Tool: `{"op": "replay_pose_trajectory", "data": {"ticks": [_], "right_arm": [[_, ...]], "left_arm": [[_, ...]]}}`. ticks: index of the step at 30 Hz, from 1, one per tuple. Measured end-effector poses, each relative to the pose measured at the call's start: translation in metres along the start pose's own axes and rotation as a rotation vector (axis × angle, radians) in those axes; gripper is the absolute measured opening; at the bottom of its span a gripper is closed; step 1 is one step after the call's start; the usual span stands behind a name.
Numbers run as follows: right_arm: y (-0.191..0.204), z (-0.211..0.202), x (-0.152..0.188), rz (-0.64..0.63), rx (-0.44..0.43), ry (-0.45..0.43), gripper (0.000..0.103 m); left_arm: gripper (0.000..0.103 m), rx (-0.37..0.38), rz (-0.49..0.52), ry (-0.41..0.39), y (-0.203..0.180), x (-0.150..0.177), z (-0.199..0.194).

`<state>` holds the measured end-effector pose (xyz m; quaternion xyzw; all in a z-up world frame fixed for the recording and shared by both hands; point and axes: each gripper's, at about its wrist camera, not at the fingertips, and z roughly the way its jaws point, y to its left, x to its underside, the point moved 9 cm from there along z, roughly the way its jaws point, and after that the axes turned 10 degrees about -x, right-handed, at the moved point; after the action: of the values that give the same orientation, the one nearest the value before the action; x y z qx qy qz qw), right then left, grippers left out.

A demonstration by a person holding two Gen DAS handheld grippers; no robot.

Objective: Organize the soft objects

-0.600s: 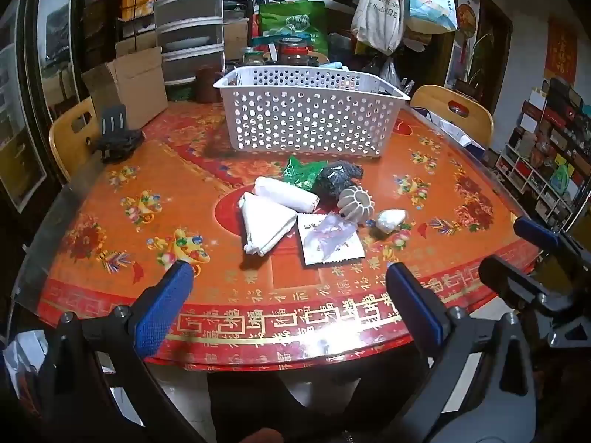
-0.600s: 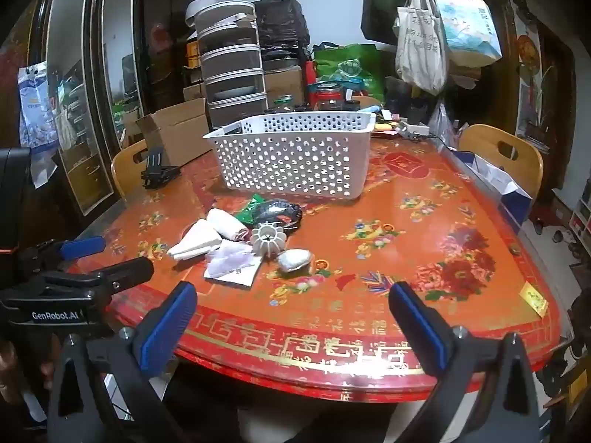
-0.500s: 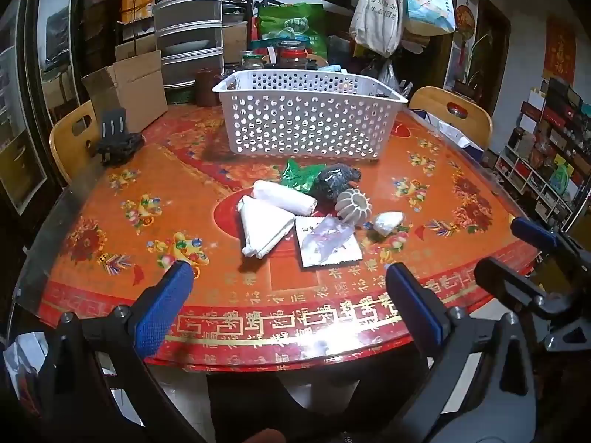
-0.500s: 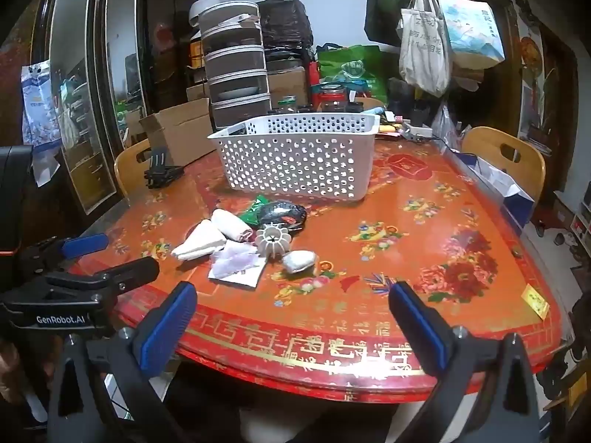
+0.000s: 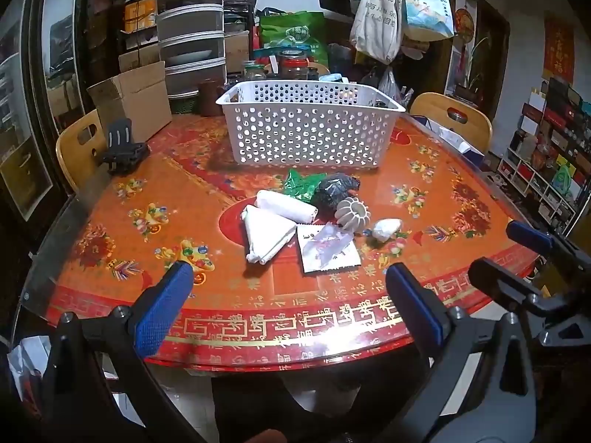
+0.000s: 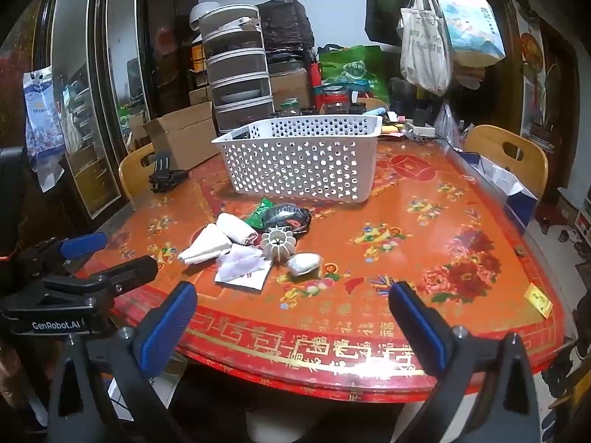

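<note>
Fingers of both grippers spread wide, holding nothing, at the near edge of the table.

Left gripper (image 5: pixel 288 306) and right gripper (image 6: pixel 293 323) each show 2 blue-padded fingers (image 5: pixel 164 306) parted well apart above the red and gold patterned tabletop (image 5: pixel 147 170). From the left wrist view, the soft objects cluster at 12 o'clock: a folded white cloth triangle (image 5: pixel 267 234) touches a rolled white cloth (image 5: pixel 286 205) at its 1 o'clock side. A flat white paper packet (image 5: pixel 327 249) lies just beside the triangle at 3 o'clock. A ribbed grey pumpkin-shaped ball (image 5: pixel 352 214), a crumpled green wrapper (image 5: pixel 301 184), a dark mesh bundle (image 5: pixel 336 188) and a small white wrapped lump (image 5: pixel 386 229) sit near. Beyond them, at 12 o'clock, stands the white perforated plastic basket (image 5: pixel 308 136), apart from the cluster.
</note>
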<state>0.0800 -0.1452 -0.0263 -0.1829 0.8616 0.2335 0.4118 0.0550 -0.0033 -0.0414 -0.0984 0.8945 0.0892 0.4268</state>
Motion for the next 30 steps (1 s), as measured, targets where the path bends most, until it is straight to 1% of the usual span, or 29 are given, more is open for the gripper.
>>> {"op": "replay_pose_trajectory", "data": {"ticks": [30], "right_arm": [[0.0043,-0.0005,-0.0007,-0.001,-0.012,-0.001,0.103]], "left_arm": [[0.103,-0.004,-0.002,-0.004,0.0027,-0.0025,-0.0034]]}}
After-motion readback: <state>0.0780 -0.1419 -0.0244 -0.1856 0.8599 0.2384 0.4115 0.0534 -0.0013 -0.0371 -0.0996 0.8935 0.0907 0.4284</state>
